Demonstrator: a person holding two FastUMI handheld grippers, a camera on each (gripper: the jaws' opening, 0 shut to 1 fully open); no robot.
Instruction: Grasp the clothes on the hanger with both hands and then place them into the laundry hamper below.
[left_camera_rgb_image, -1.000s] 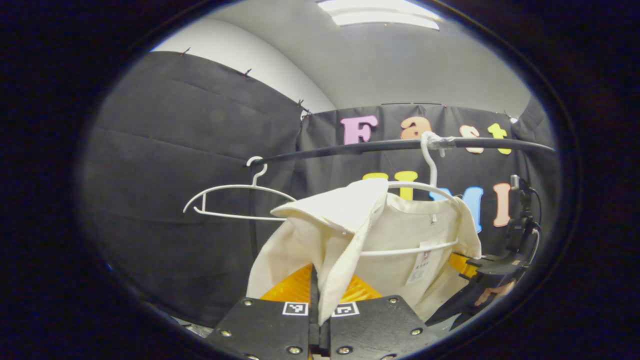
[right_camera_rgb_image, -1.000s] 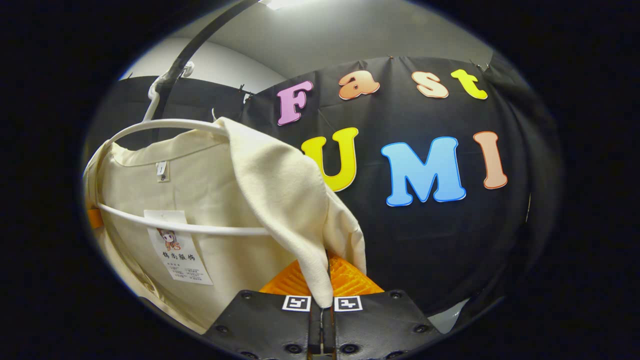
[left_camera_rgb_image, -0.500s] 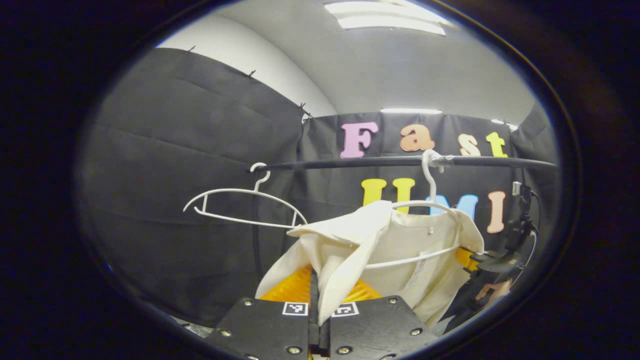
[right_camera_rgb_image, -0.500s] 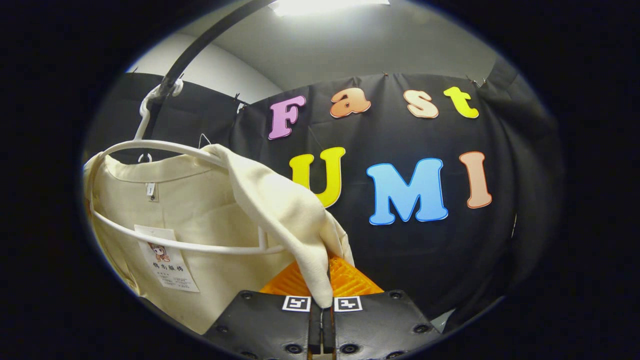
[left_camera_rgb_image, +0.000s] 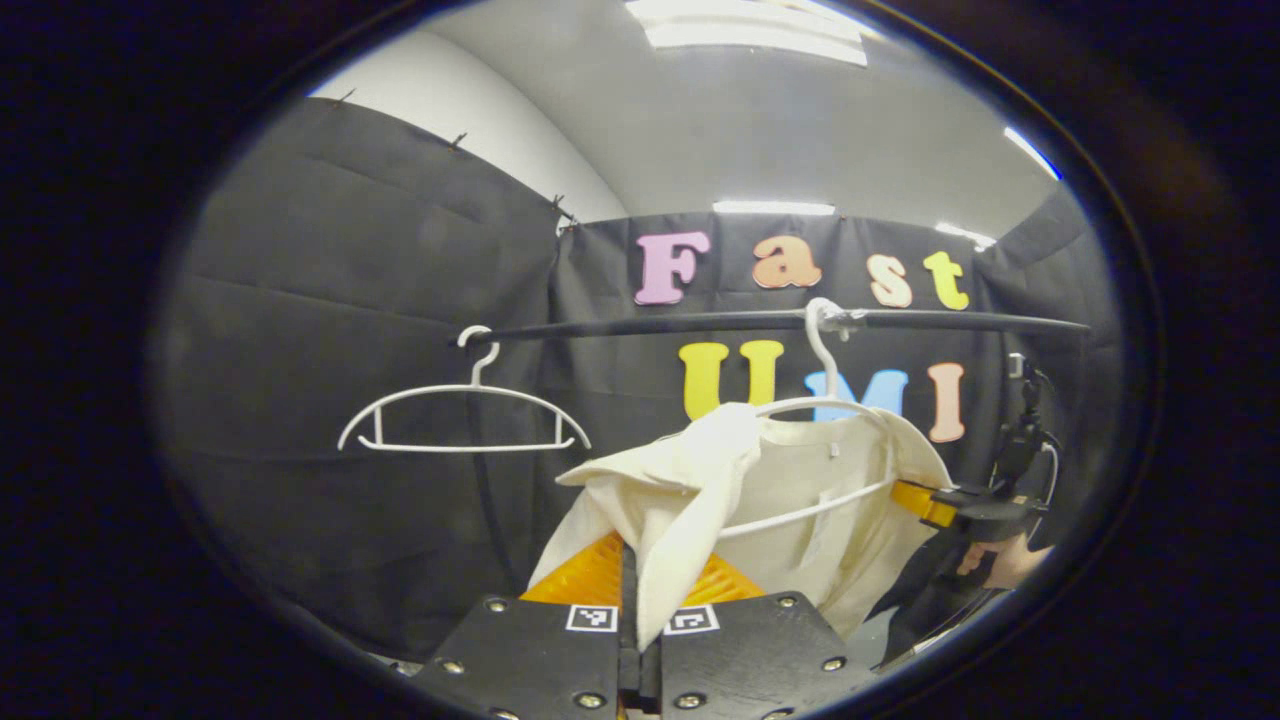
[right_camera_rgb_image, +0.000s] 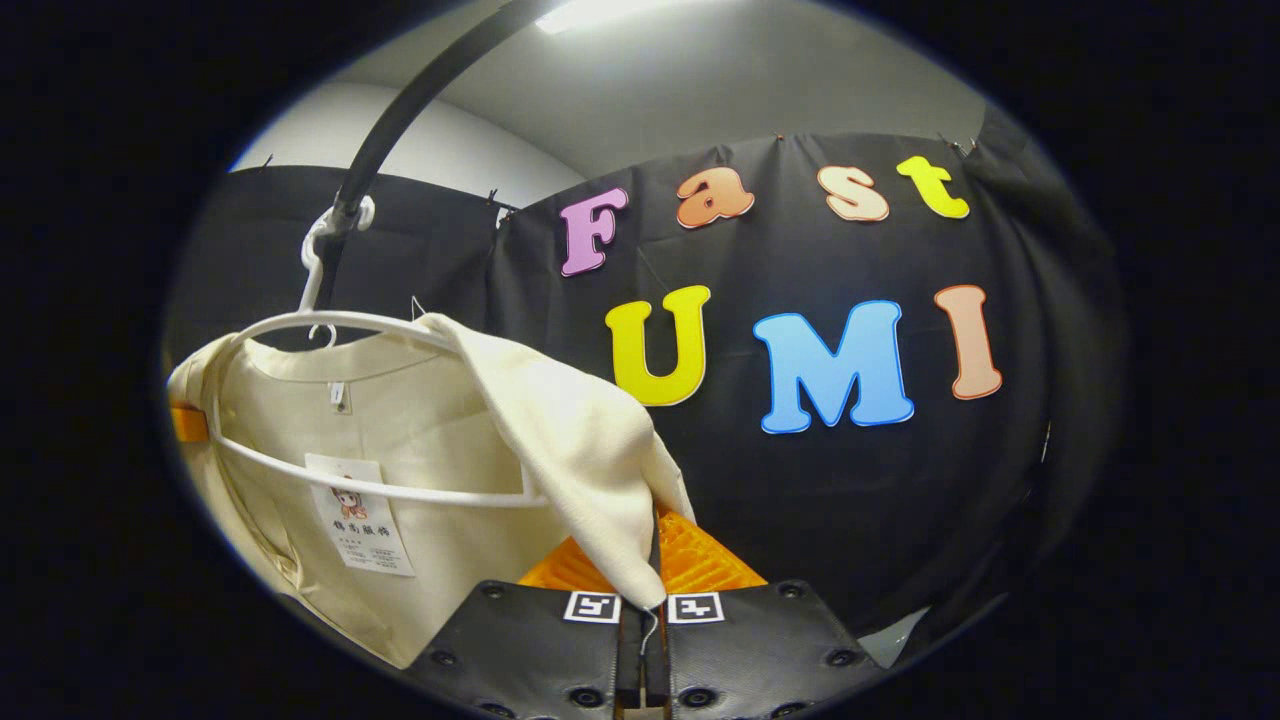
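Clearly, both shoulders of the cream garment (left_camera_rgb_image: 800, 500) were already pinched. The left hand-held gripper (left_camera_rgb_image: 640, 610) was clenched on a fold of the cloth at 6 o'clock in the left gripper view, and the right hand-held gripper (right_camera_rgb_image: 642, 600) was clenched on the other shoulder at 6 o'clock in the right gripper view. The garment hung on the white hanger (right_camera_rgb_image: 380, 490), with its neck part around the hanger's upper arc, and the hanger's hook sat on the black rail (left_camera_rgb_image: 700, 322). The laundry hamper was named in the task, but I cannot say where it stood.

The main risk, I think, was that the cloth would catch on the hanger. The lower bar of the hanger passed inside the garment, so a straight pull down could drag the hanger with it or unhook it from the rail. A thin fold could also slip out of the jaws if the pull became hard, because the fabric looked smooth and soft. A paper tag (right_camera_rgb_image: 358, 515) dangled inside and might snag.

The garment looked like a light woven cloth, matte, with soft creases. The hanger was thin, rounded and rigid, probably plastic. A second, empty hanger (left_camera_rgb_image: 465, 420) of the same shape hung at 9 o'clock.
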